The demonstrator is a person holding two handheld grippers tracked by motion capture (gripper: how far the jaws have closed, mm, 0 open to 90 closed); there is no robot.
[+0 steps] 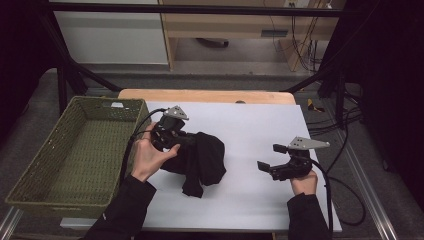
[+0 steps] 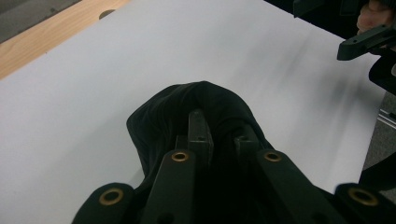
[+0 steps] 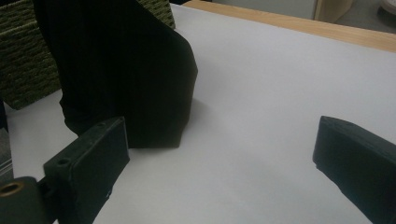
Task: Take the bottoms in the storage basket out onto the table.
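In the high view, the left gripper (image 1: 182, 136) is clenched on a black cloth (image 1: 202, 157), which lies bunched on the white sheet (image 1: 250, 125) covering the table, just right of the green woven basket (image 1: 75, 150). A part of the cloth seems lifted toward the gripper and the rest hangs down and rests on the sheet. The right gripper (image 1: 272, 157) is well apart from the cloth, with its jaws spread and nothing between them.

In the left gripper view, the two jaws stand close together with the black cloth (image 2: 187, 107) pinched between them. The other gripper (image 2: 364, 39) shows far off at the top right corner (only its jaw ends, partly cut by the edge).

In the right gripper view, the jaws are wide apart and bare, the white sheet (image 3: 261, 93) lying between them. The cloth (image 3: 121, 70) rises in front at the left, with the basket (image 3: 23, 65) behind it.

My judgement is that the cloth goes to the basket. The risk is that the pinch takes only a small fold, so the cloth may slip out when it is raised, or its hanging end may drag and catch on the basket rim.

How much fabric is inside the jaws I cannot tell, because black cloth on black jaws gives almost no contrast. The kind of garment is also not clear.
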